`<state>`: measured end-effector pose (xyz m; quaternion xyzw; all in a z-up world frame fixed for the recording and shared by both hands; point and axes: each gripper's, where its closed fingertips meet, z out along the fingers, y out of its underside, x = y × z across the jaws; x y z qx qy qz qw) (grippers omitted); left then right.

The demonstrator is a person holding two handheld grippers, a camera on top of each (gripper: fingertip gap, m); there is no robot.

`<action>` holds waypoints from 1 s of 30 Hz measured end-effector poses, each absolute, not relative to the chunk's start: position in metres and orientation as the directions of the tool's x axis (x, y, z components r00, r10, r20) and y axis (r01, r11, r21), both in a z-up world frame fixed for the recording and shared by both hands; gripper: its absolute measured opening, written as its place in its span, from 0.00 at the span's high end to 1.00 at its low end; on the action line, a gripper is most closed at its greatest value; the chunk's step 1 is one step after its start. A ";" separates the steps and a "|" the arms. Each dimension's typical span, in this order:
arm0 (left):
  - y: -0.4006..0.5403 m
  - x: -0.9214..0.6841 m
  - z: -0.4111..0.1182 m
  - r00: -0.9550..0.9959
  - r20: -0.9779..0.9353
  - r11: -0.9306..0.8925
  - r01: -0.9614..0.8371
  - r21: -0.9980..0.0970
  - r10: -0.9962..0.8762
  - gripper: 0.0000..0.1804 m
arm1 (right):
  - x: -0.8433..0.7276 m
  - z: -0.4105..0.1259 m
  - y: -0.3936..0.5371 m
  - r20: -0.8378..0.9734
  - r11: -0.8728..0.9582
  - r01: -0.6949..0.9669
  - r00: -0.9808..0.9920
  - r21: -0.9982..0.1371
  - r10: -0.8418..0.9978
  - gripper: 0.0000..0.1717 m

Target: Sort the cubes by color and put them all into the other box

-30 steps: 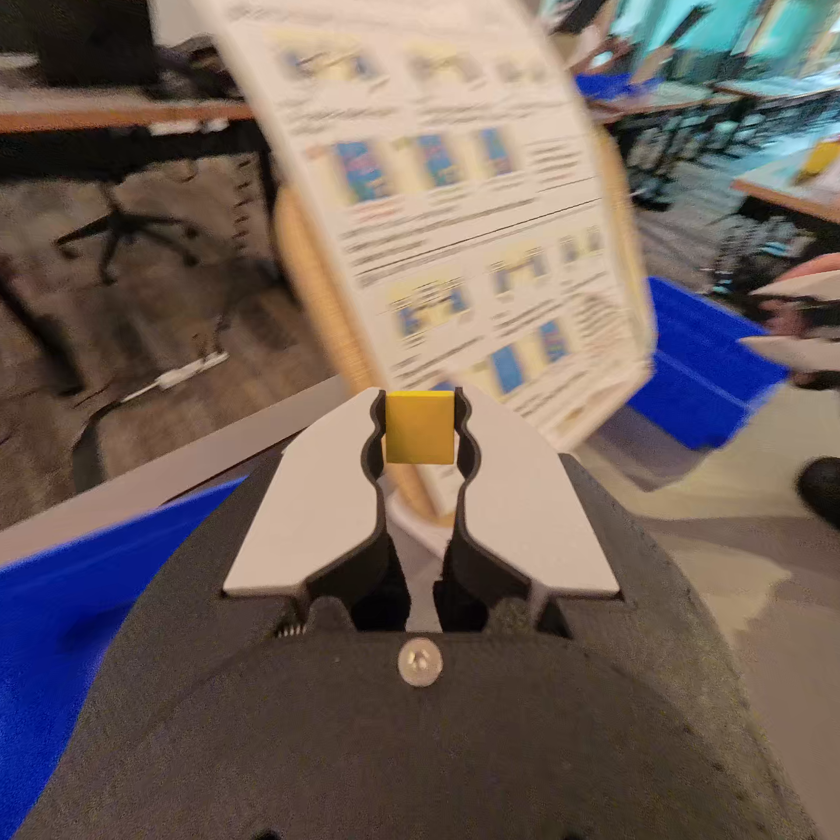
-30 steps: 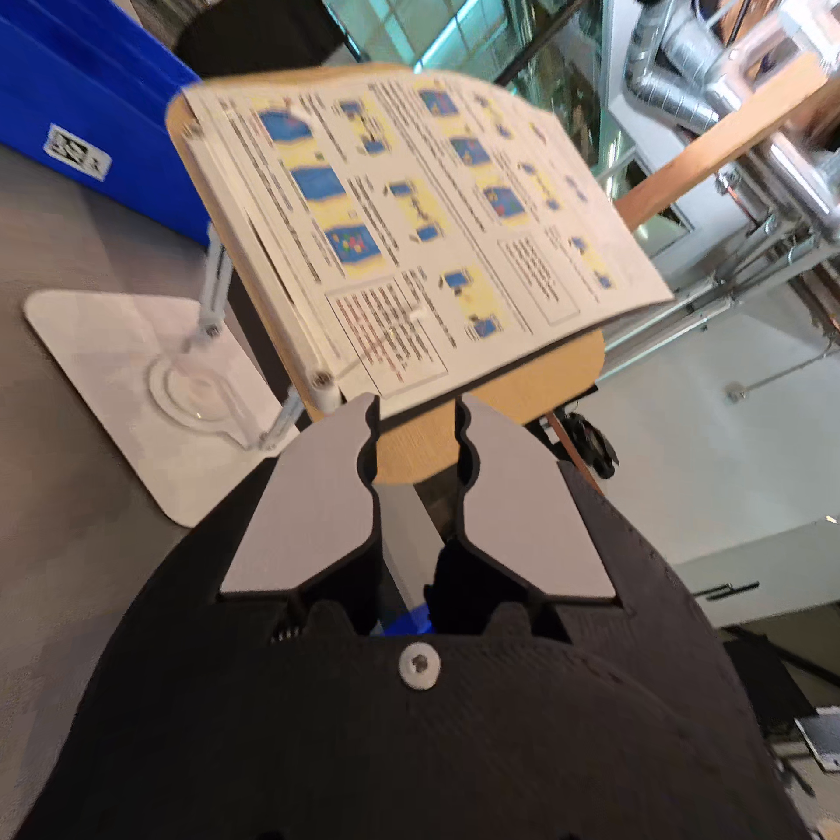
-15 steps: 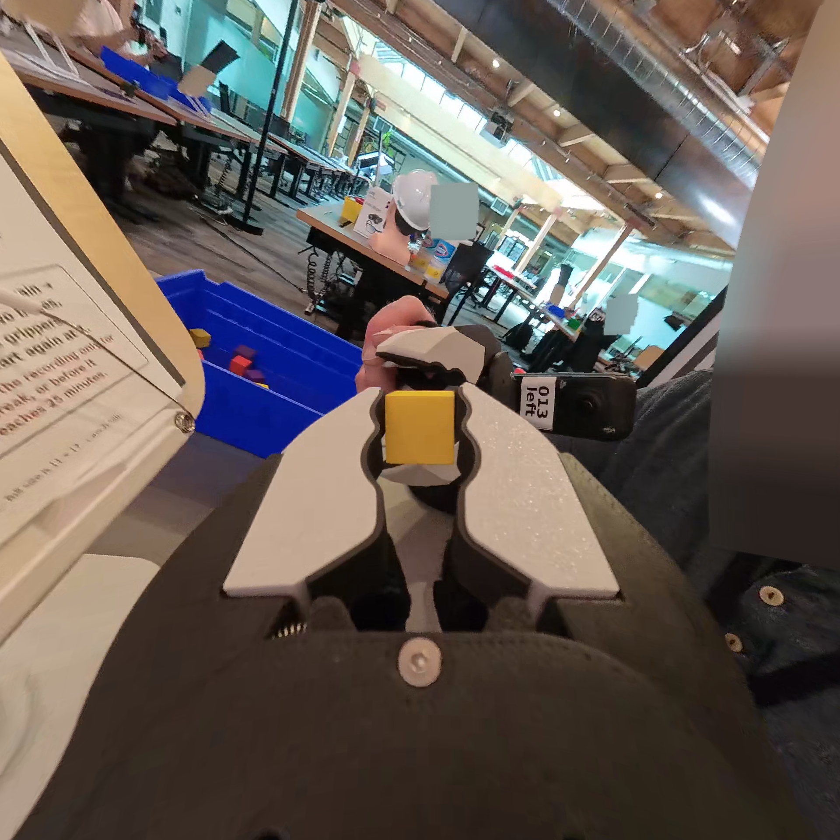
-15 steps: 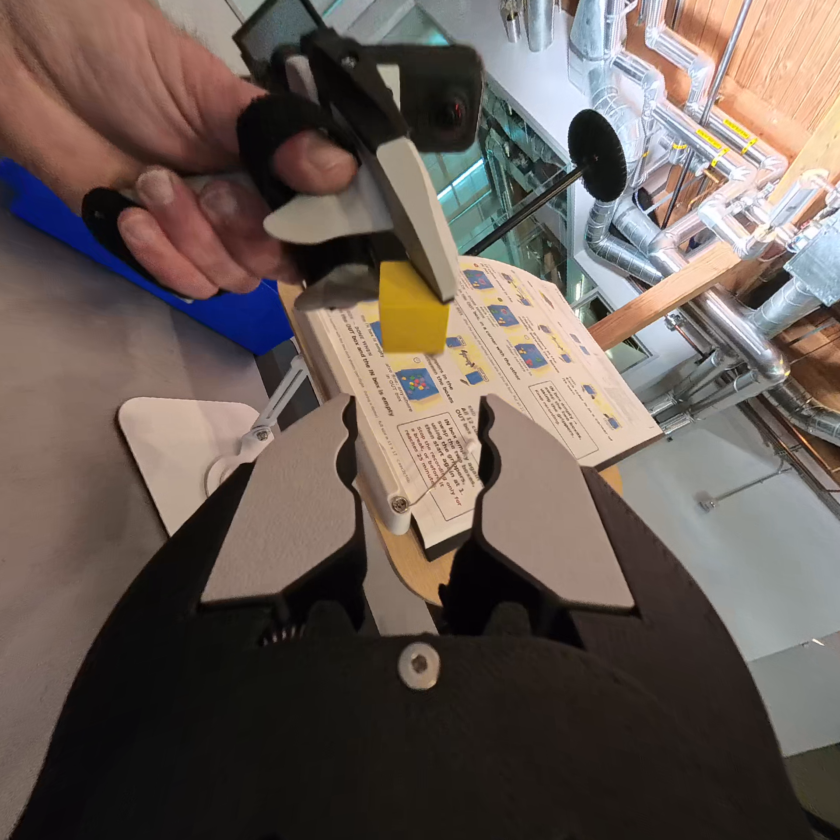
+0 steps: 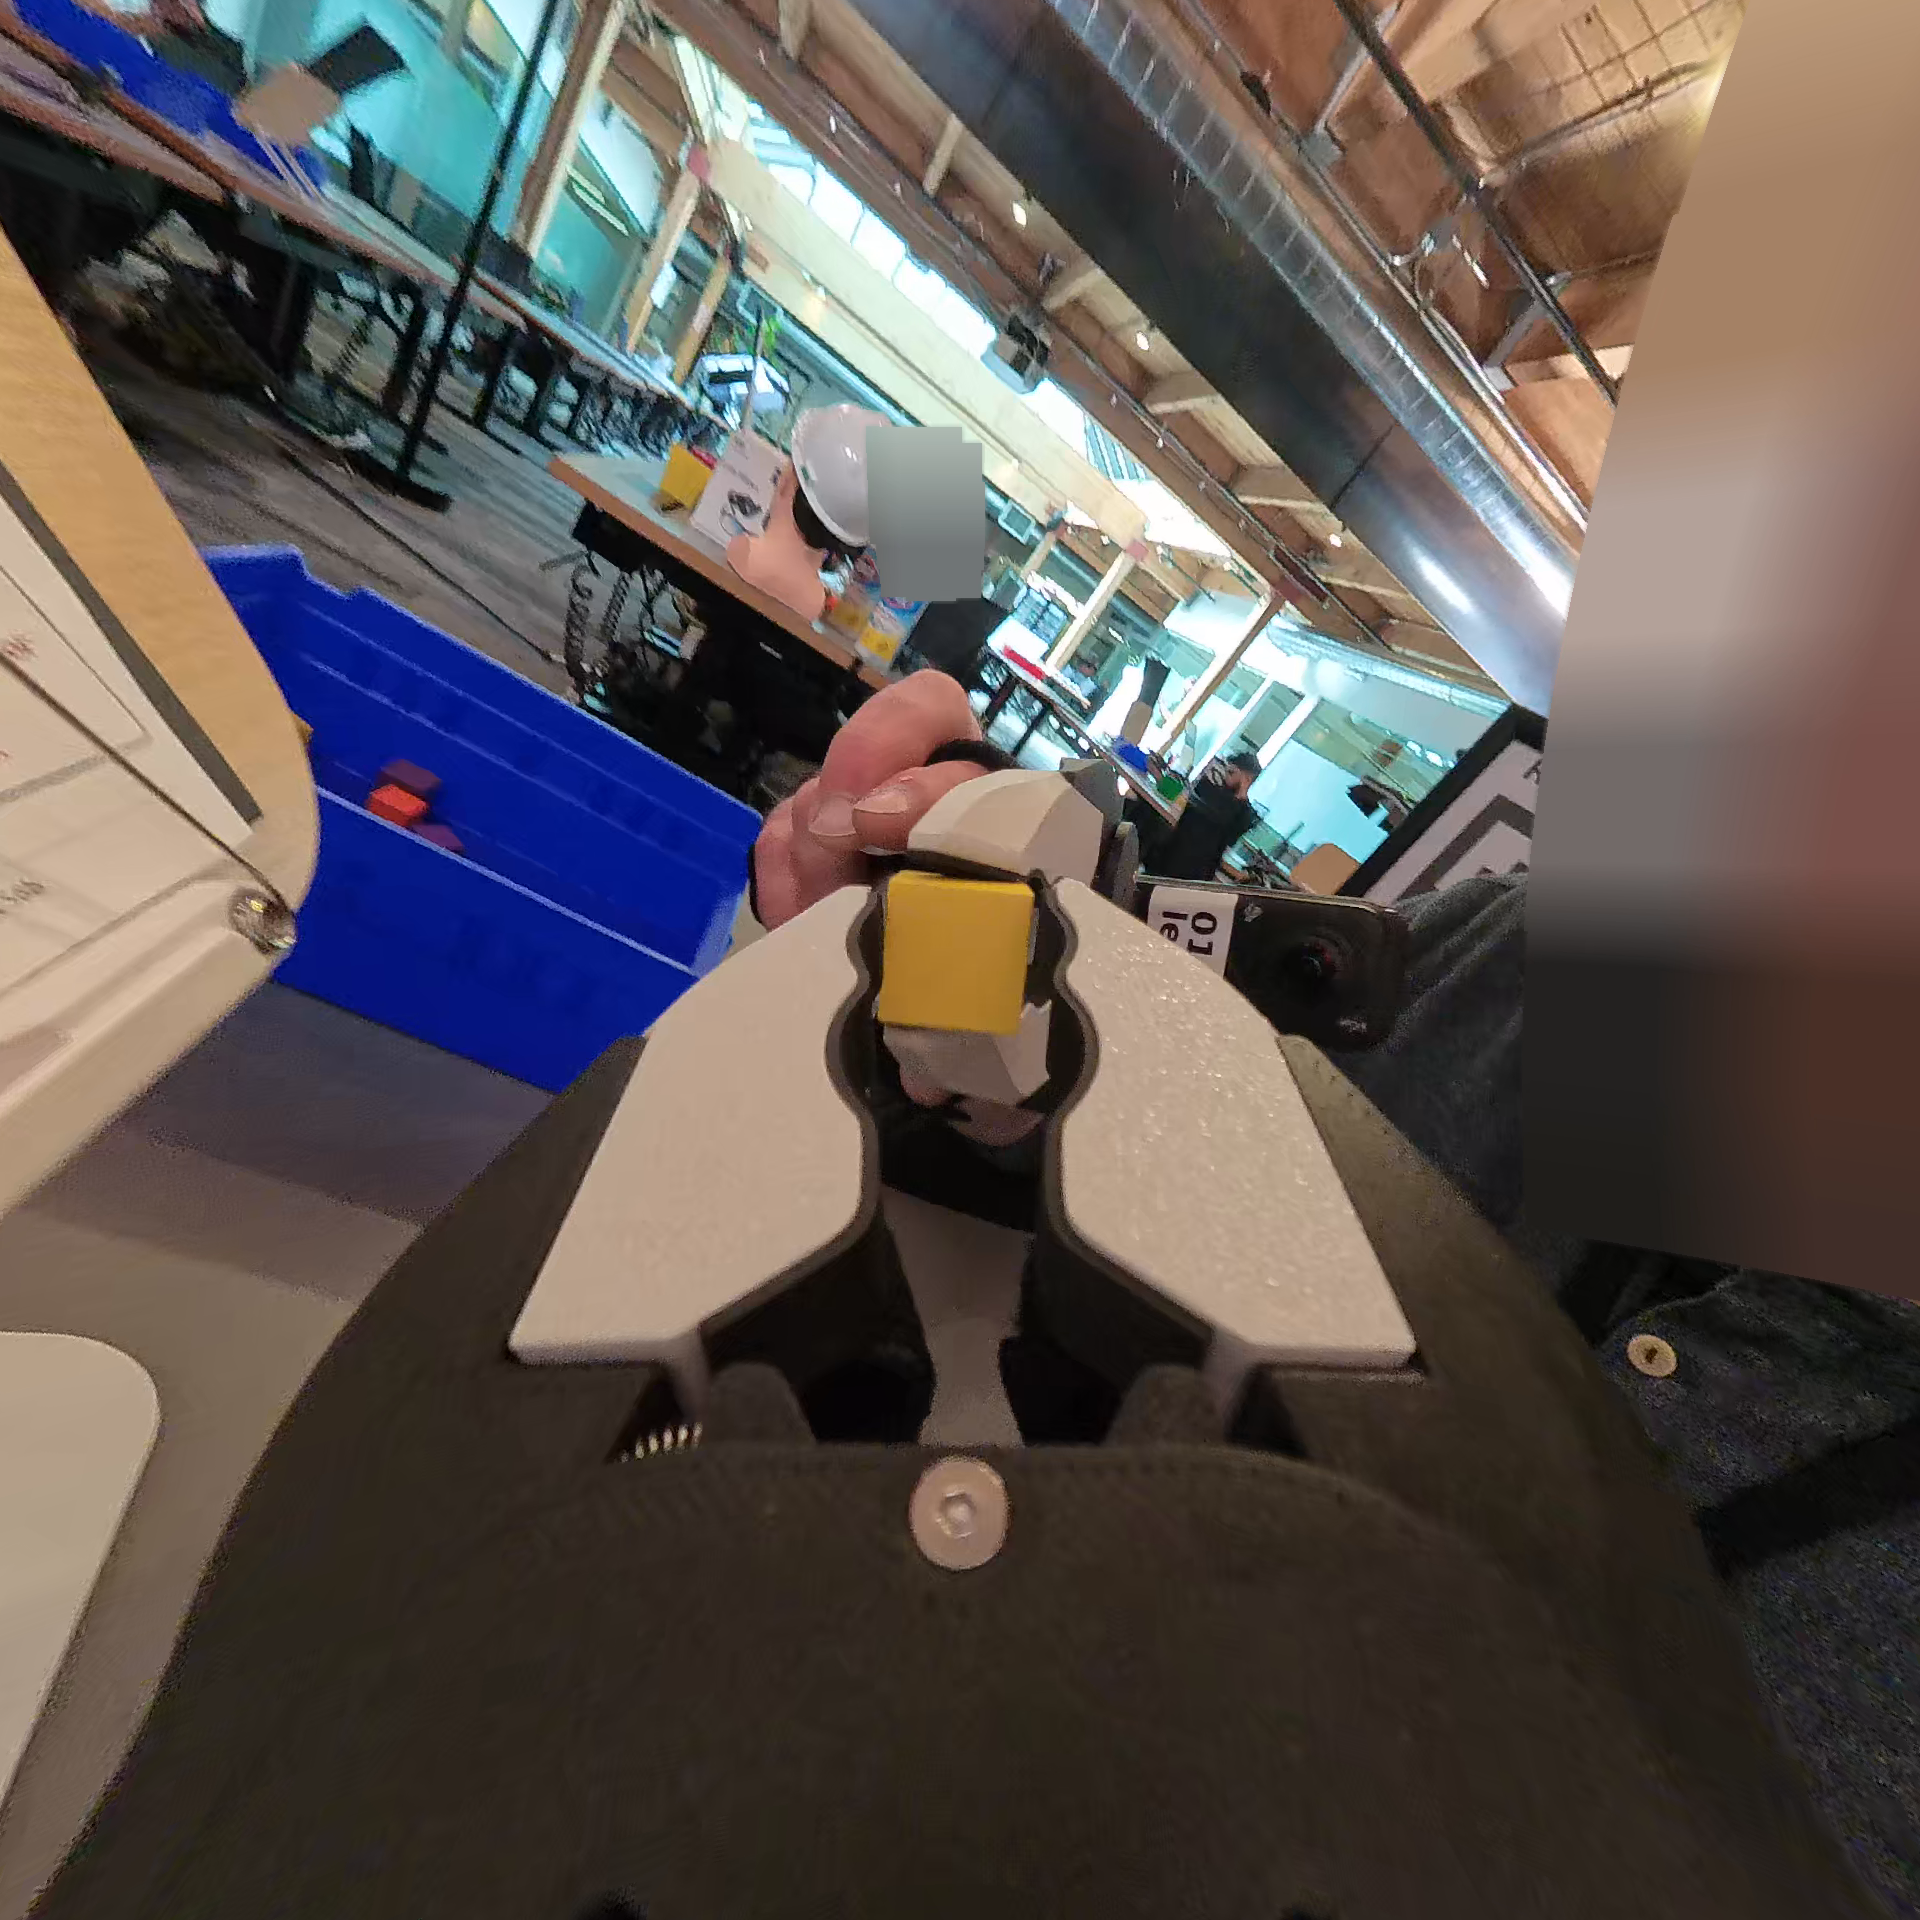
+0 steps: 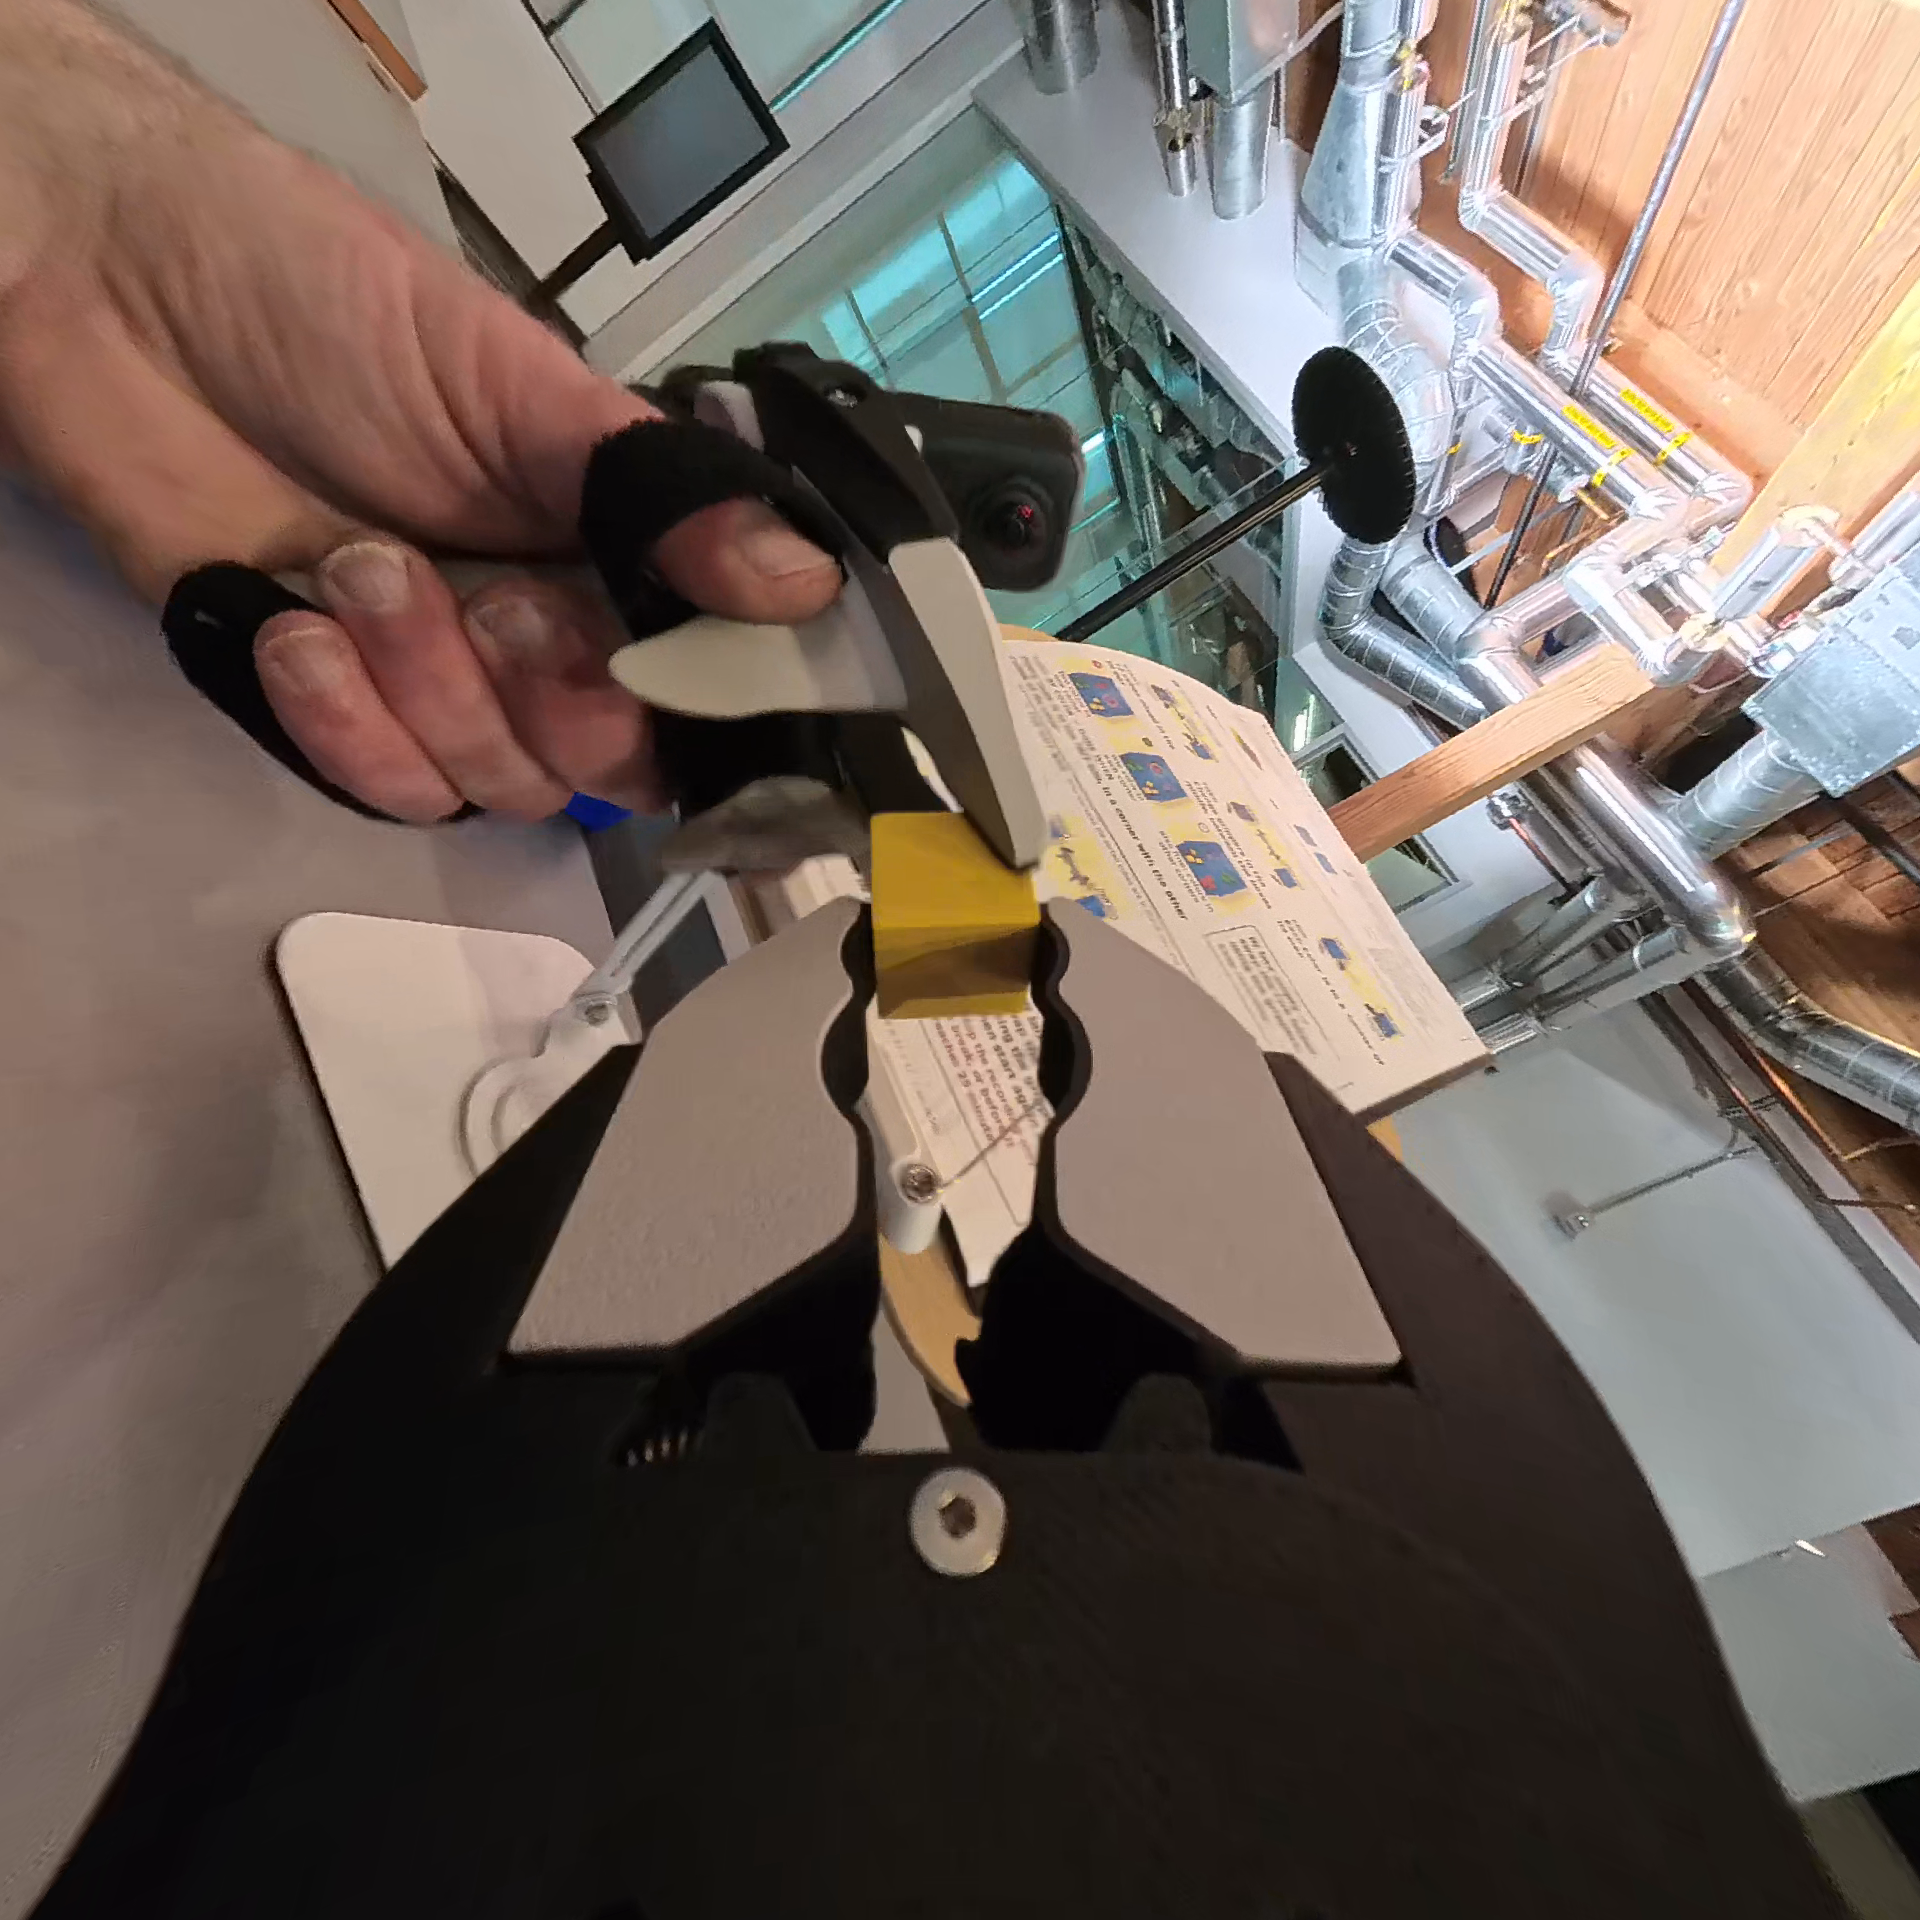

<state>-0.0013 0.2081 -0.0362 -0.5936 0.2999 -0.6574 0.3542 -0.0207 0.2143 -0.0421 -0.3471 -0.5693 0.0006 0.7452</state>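
The left gripper is clamped on a yellow cube, both pads pressed to its sides, in the left wrist view. Just behind the cube sit the pale fingers of the right gripper, one above the cube and one below it, with a person's hand wrapped around that tool. To the left stands a blue box holding a red cube and purple cubes. A document stand fills the left edge, and a denim sleeve lies at the right.

In the right wrist view, the right gripper has the same yellow cube between its two fingertips, which meet the cube's sides. The left gripper reaches in from above, one pale finger on the cube's top right edge and another at its left, held by a hand with black straps on the fingers. Behind them the document stand rises from its white base on the grey table.
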 end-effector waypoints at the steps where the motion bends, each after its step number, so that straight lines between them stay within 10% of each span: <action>1: 0.210 -0.006 -0.032 -0.033 0.558 -0.557 0.129 -0.820 -0.829 0.85 | -0.016 -0.039 0.217 0.852 0.761 0.399 0.351 -0.512 0.389 0.83; 18: 0.236 -0.087 -0.001 0.267 0.364 -0.340 0.133 -0.931 -0.892 0.97 | 0.227 -0.150 0.413 0.603 -0.162 0.787 0.571 -0.596 0.557 0.77; 30: 0.274 -0.172 -0.012 0.570 0.284 -0.312 0.050 -0.949 -0.771 0.93 | 0.224 -0.101 0.407 0.683 -0.055 0.773 0.589 -0.632 0.432 0.81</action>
